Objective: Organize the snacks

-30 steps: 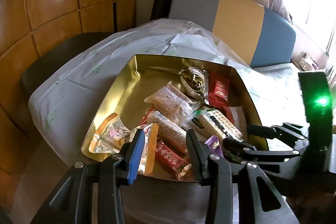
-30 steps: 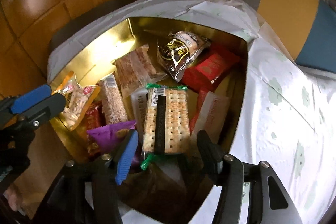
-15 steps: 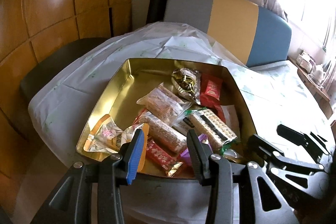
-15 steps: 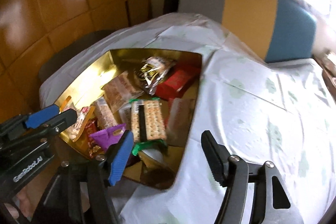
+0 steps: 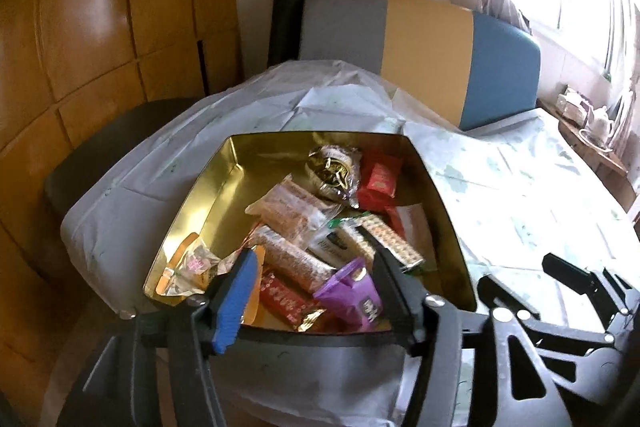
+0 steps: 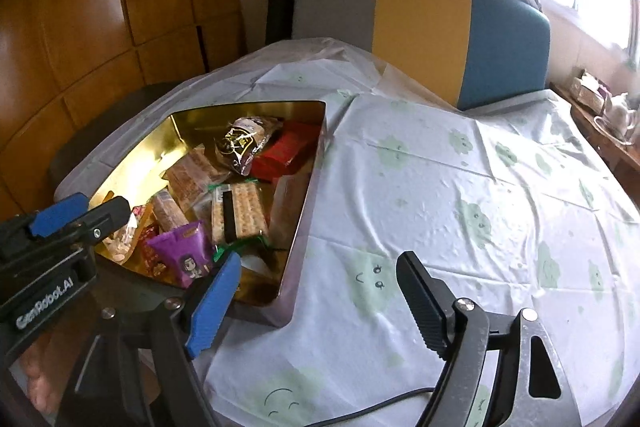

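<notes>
A shallow gold metal tin (image 5: 208, 203) of wrapped snacks sits on a white-clothed worktop (image 5: 500, 195). The left gripper (image 5: 312, 275), jaws just opened and empty, hangs over its 6 o'clock rim, above a purple foil packet (image 5: 352, 295). The right gripper (image 5: 532, 279) shows at 4 o'clock.

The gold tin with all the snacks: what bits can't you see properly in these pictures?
- Tin's near edge, left wrist view: the left gripper covers it.
- Red packet under the purple packet, left wrist view: partly covered.
- Words on the cracker pack, right wrist view: too small.
- Shelf things by the window, right wrist view: blurred, washed out.
</notes>
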Available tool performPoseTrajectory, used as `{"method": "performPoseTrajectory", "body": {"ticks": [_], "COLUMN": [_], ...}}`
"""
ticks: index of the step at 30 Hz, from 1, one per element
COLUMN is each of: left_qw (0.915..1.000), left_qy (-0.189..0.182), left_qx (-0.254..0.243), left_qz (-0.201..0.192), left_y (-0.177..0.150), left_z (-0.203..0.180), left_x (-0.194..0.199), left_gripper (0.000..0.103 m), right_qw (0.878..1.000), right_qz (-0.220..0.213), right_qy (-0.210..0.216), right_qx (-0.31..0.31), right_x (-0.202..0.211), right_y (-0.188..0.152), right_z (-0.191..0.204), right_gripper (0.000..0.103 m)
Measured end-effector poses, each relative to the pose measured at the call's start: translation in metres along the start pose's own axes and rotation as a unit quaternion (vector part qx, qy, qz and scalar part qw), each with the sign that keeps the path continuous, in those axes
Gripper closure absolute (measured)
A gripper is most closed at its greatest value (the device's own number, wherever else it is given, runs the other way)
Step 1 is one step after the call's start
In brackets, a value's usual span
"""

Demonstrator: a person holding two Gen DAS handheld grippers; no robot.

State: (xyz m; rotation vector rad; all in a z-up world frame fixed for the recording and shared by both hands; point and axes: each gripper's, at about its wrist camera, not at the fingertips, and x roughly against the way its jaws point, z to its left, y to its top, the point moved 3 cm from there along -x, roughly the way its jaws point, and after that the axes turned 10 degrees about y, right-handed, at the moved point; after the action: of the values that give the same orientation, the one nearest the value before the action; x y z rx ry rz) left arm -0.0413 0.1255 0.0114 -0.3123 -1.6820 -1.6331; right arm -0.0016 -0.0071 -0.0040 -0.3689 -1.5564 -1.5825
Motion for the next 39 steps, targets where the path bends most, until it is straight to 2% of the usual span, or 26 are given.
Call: {"method": "performPoseTrajectory", "body": {"ticks": [5, 9, 12, 16, 29, 32, 39], "left_qw": [0.9992, 0.9987, 0.9992, 0.9986, 0.9988, 0.999, 0.9993], "left_qy": [0.031, 0.041, 0.033, 0.044, 0.04, 0.035, 0.031], "left_qx": [0.003, 0.009, 0.019, 0.02, 0.018, 0.02, 0.02], "left_qz": [-0.025, -0.028, -0.016, -0.021, -0.02, -0.016, -0.011], "left_y": [0.005, 0.005, 0.003, 0.001, -0.001, -0.001, -0.003], "left_z": [0.002, 0.006, 0.008, 0.01, 0.013, 0.014, 0.014], "left_x": [0.007, 0.009, 0.006, 0.008, 0.01, 0.009, 0.006], "left_gripper": [0.04, 0.04, 0.04, 0.04, 0.04, 0.044, 0.044], "right_qw": [1.0, 1.0, 1.0, 1.0, 1.0, 1.0, 1.0], "right_qz": [-0.009, -0.019, -0.021, -0.023, -0.022, -0.02, -0.018], "right_qy": [-0.001, -0.003, -0.004, -0.004, -0.007, -0.007, -0.005], "right_qx": [-0.001, -0.005, -0.006, -0.004, 0.006, 0.01, 0.014], "right_x": [0.004, 0.009, 0.009, 0.011, 0.013, 0.012, 0.01], "right_y": [-0.001, -0.001, -0.002, -0.003, -0.006, -0.007, -0.008], "right_z": [0.0, -0.002, -0.001, 0.0, 0.005, 0.008, 0.01], "right_gripper": [0.022, 0.021, 0.02, 0.019, 0.018, 0.018, 0.017]}}
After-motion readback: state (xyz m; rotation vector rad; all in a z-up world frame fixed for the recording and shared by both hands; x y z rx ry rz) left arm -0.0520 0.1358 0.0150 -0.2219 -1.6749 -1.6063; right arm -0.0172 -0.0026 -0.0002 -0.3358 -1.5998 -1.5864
